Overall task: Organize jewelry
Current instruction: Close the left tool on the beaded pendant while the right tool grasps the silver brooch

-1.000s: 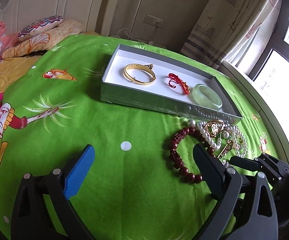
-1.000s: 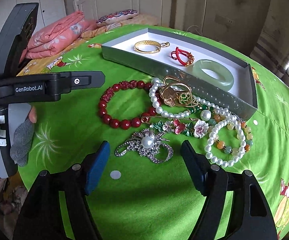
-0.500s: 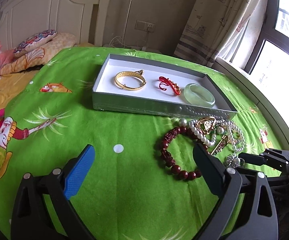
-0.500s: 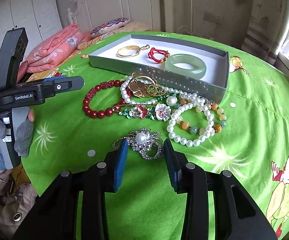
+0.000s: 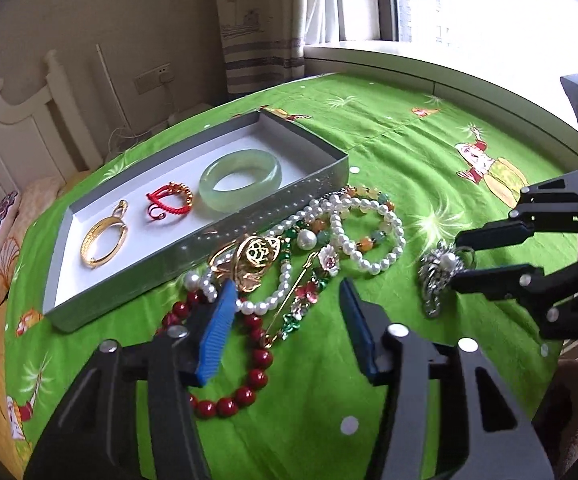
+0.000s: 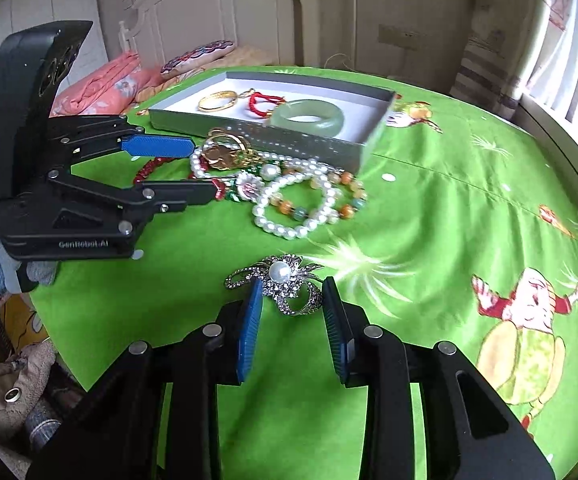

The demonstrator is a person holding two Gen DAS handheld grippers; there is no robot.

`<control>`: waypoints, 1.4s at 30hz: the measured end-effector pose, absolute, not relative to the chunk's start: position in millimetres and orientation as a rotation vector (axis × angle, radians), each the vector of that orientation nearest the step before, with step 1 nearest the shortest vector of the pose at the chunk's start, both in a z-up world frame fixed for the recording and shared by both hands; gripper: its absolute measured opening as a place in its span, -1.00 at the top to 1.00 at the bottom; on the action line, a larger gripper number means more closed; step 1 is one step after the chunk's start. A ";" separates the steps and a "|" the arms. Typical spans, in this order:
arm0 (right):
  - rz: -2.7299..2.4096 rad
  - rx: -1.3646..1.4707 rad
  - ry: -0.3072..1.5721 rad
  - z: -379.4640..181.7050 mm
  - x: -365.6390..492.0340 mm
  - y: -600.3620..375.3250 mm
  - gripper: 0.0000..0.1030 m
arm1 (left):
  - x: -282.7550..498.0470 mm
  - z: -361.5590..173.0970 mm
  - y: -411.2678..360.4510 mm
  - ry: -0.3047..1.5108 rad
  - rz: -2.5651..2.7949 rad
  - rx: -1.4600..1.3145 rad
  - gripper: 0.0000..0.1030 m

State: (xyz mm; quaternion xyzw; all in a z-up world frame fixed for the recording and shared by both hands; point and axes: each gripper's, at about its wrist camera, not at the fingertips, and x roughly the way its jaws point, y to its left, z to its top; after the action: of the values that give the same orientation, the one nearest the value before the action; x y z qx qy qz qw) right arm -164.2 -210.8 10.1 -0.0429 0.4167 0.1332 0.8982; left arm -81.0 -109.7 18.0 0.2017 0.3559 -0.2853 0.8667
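Observation:
A grey tray [image 5: 193, 248] [image 6: 309, 142] on the green bedspread holds a gold bangle [image 5: 103, 238], a red cord ring [image 5: 169, 202] and a jade bangle [image 5: 241, 178] [image 6: 309, 118]. In front of it lies a pile of pearl strands [image 5: 365, 236] [image 6: 289, 208], a gold pendant [image 5: 259, 254], a flower pin [image 5: 309, 292] and a red bead bracelet [image 5: 249, 360]. My right gripper [image 6: 291, 304] [image 5: 459, 262] is shut on a silver pearl brooch [image 6: 281, 280] [image 5: 437, 270]. My left gripper [image 5: 289, 312] [image 6: 205, 168] is open over the red beads and pin.
Pillows [image 6: 129, 84] and a white headboard [image 6: 217, 12] lie beyond the tray. A curtain and window [image 5: 489, 4] are on the far right side. The bed edge drops off at the near left of the right wrist view, with a fuzzy blanket [image 6: 13, 372] below.
My right gripper has closed in on the silver brooch and pulled it away from the pile. My left gripper has swung right and come over the jewellery pile.

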 end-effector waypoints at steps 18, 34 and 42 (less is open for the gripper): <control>0.270 0.018 0.815 4.9 -182.8 -245.3 0.39 | -77.5 0.6 -133.3 0.767 -0.663 0.512 0.69; 0.278 0.032 0.773 21.1 -187.3 -241.8 0.40 | -100.9 25.8 -117.0 0.696 -0.592 0.529 0.70; 0.286 0.032 0.768 22.9 -176.8 -232.6 0.52 | -93.7 36.7 -88.7 0.687 -0.496 0.476 0.70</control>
State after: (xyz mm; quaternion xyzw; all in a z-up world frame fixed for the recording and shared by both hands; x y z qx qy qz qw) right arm -176.8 -232.6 22.9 0.0154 0.3731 0.1391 0.9172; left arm -93.7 -88.7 36.7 0.2285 0.3300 -0.2382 0.8844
